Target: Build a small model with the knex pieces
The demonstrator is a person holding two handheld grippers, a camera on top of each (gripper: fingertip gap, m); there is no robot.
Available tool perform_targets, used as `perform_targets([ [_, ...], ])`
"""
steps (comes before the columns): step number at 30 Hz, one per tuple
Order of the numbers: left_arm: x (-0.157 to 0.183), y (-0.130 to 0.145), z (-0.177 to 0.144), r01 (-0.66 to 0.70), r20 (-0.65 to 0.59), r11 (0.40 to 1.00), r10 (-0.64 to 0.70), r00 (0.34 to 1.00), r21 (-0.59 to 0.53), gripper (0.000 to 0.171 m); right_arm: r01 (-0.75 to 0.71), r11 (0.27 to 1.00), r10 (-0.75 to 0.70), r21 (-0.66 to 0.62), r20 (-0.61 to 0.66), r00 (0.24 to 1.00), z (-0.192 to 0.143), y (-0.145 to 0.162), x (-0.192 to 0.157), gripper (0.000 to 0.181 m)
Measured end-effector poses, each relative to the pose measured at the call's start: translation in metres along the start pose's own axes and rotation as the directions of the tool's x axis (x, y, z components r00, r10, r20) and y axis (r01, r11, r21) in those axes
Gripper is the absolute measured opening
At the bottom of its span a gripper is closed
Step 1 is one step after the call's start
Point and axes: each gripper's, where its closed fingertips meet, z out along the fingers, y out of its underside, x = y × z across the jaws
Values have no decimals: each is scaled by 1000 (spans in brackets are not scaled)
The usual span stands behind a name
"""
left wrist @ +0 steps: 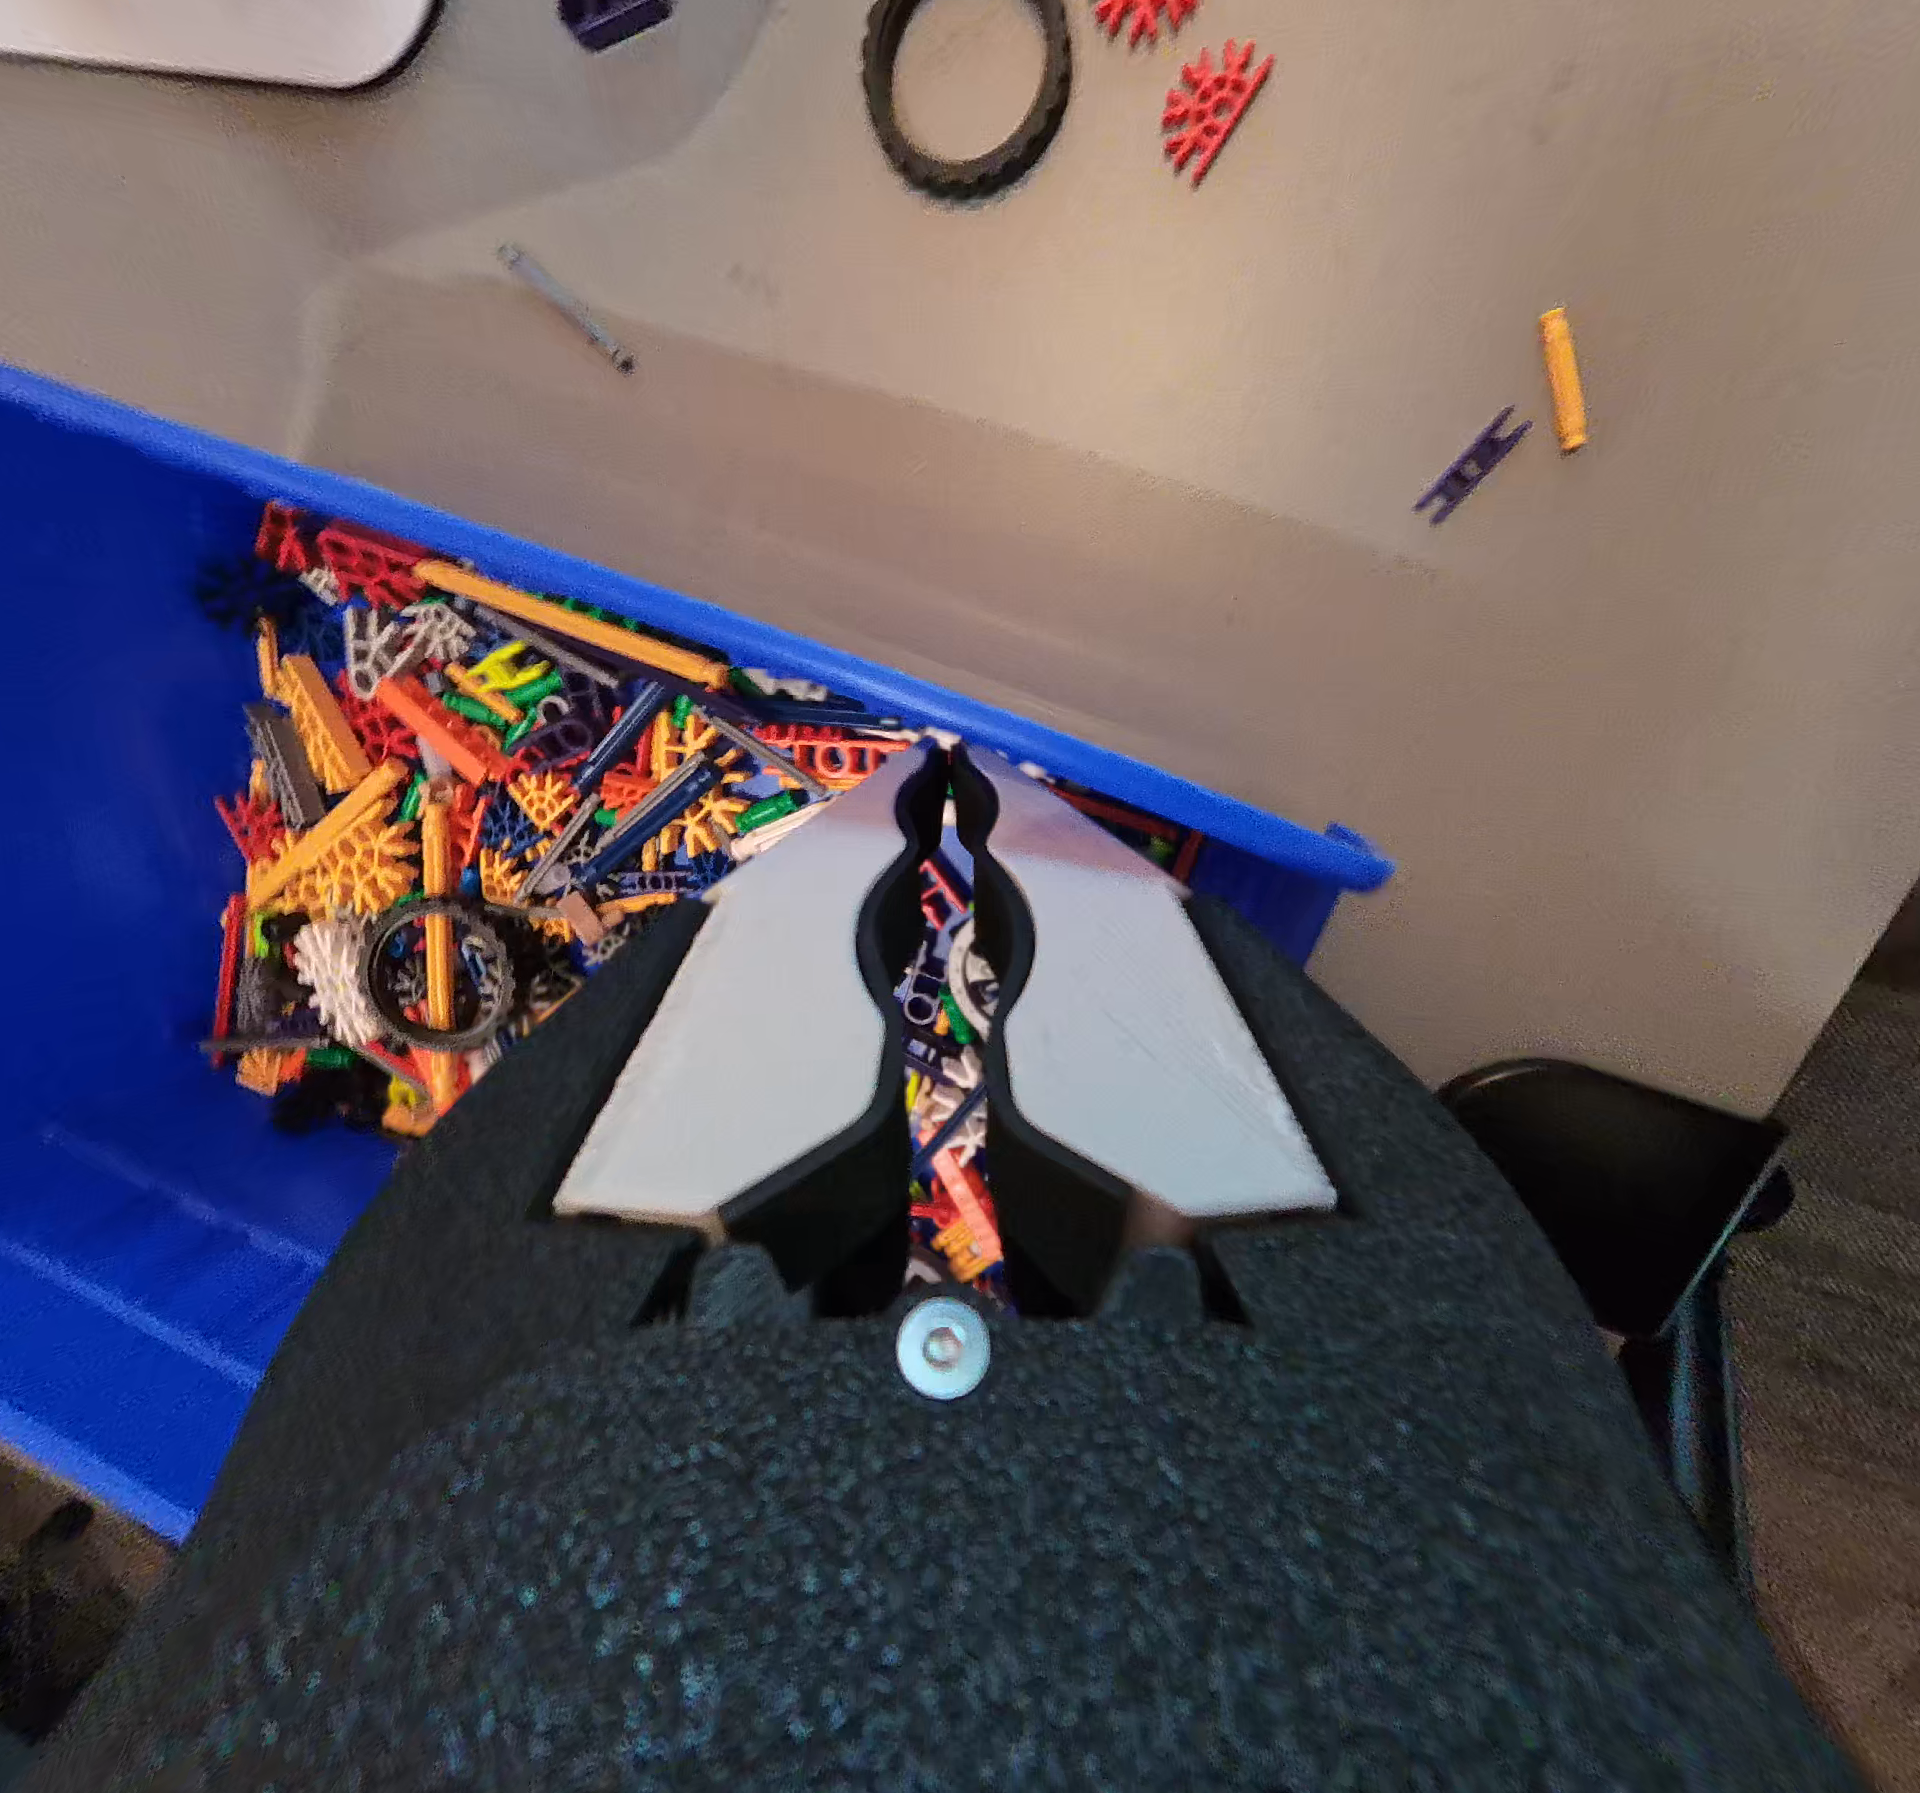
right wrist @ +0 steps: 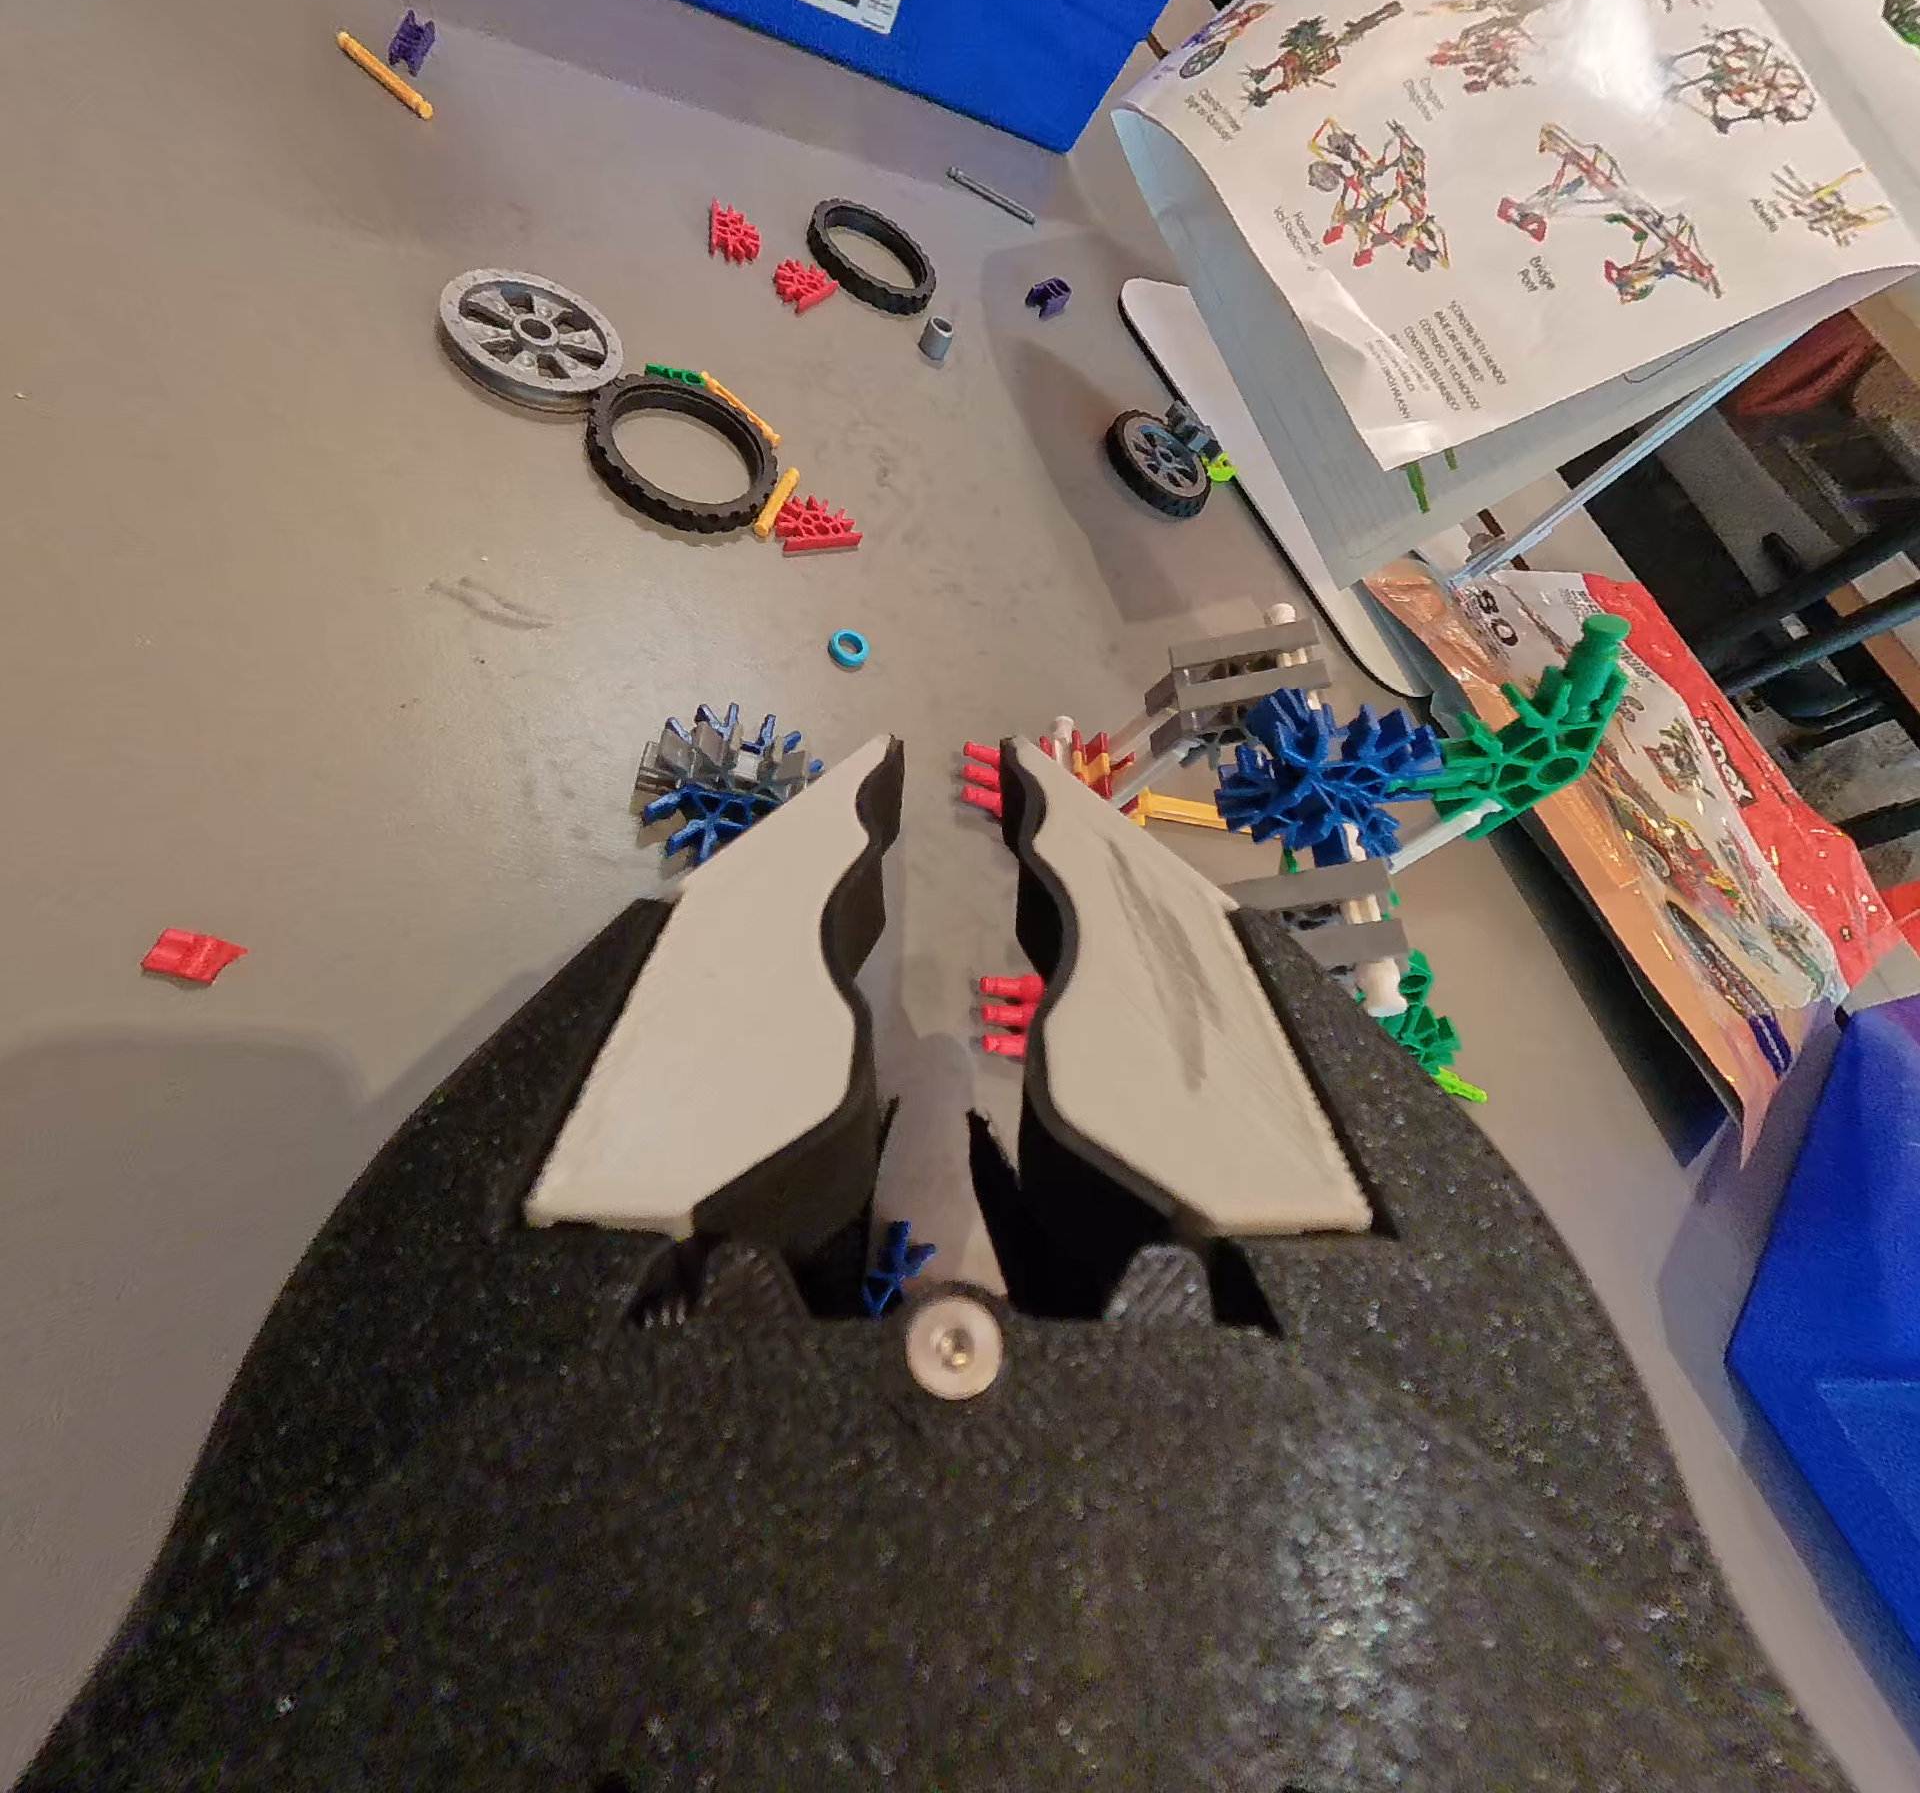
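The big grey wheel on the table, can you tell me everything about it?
The grey wheel lies flat on the grey table, far ahead of the right gripper, whose jaws stand open. It looks like plastic: a round rim, dark spokes and a hub with a hole in the middle. It has no tyre on. Its lower edge meets or overlaps an empty black tyre ring lying flat beside it. No gripper touches it.

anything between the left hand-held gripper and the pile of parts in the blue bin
Nothing visible. The left hand-held gripper, tips nearly together, hangs over the open blue bin, with the pile of parts showing directly beneath and between its fingers.
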Motion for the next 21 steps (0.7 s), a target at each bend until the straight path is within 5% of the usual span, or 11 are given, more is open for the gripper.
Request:
perform_targets([
  [12, 32, -36, 11, -142, -83, 989, 145, 986, 33, 8, 10, 1000, -10, -10, -2, 1000, 1, 1, 0, 18],
  [21, -46, -9, -26, -37, 158, 999, 35, 987, 12, 14, 20, 1000, -20, -4, -30, 999, -2, 3, 4, 18],
])
